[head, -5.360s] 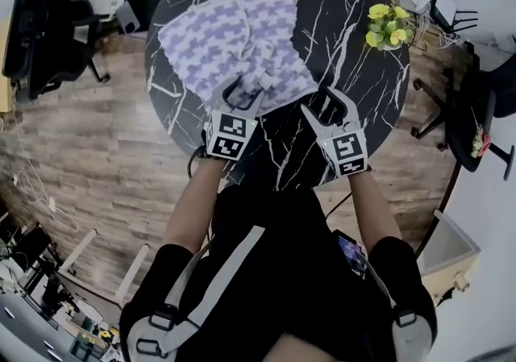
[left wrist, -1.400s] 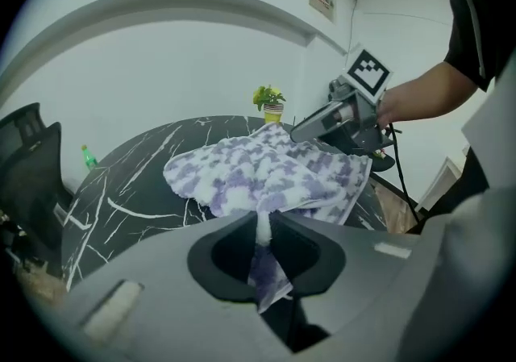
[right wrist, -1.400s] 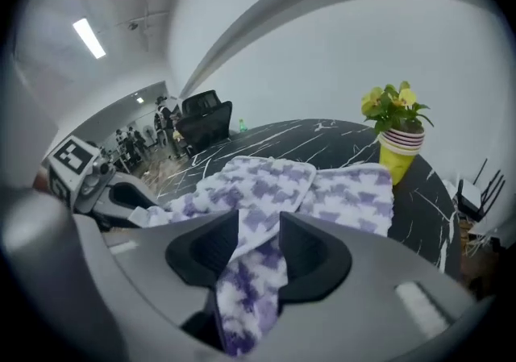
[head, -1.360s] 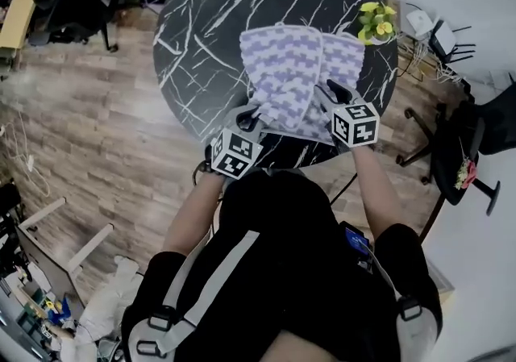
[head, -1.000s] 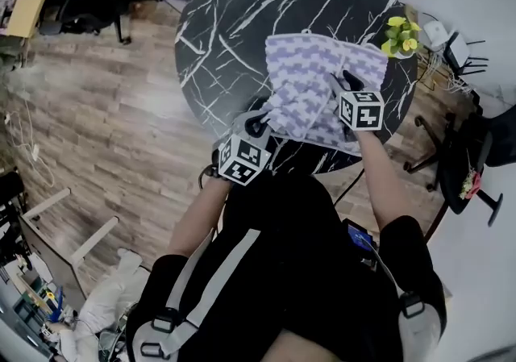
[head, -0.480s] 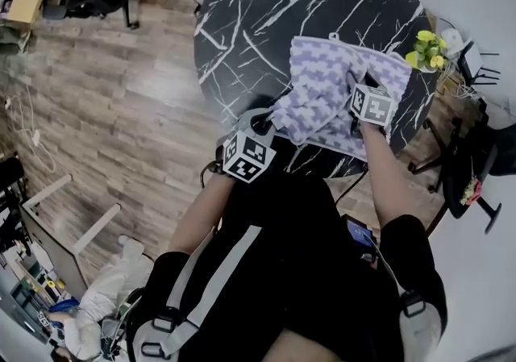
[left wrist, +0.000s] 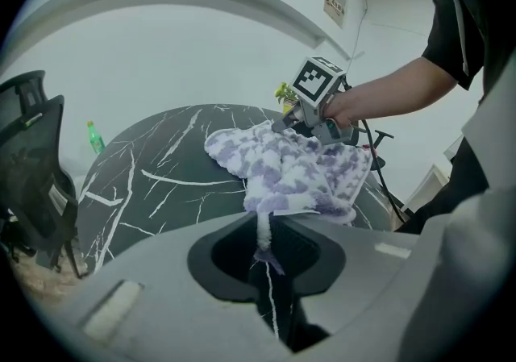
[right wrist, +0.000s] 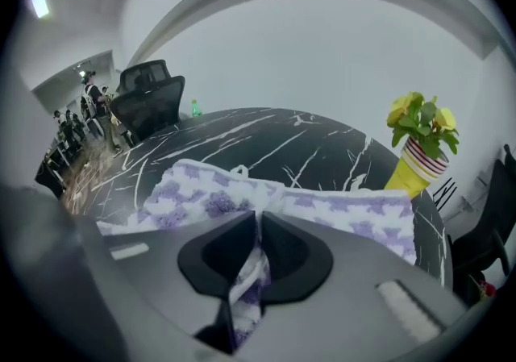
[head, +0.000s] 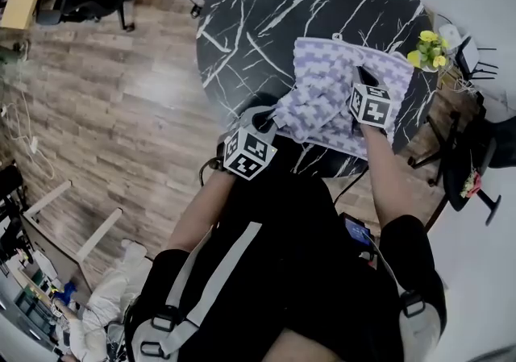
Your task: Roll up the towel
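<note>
Your left gripper (head: 264,116) is at the near edge of the round black table (head: 258,6), which has white veins. Its jaws are closed on a thin corner of the purple and white towel (head: 334,82). In the left gripper view this corner stands between them as a narrow strip.

Your right gripper (head: 362,78) reaches further over the table, above the right part of the towel. Its jaws have just been closing, and they now pinch a fold of the towel between them, as the right gripper view shows clearly.

The towel lies on the right half of the table, close to the side where you stand. It is not flat. The part between the two grippers is bunched, while the far part lies spread on the table, with a small loop at its far edge. No roll is formed yet.

A yellow pot (head: 427,47) with yellow flowers stands at the right edge of the table, just beside the far right corner of the towel. In the left gripper view a green bottle (left wrist: 95,137) is visible beyond the table, and a dark office chair (left wrist: 32,175) stands at the left.
</note>
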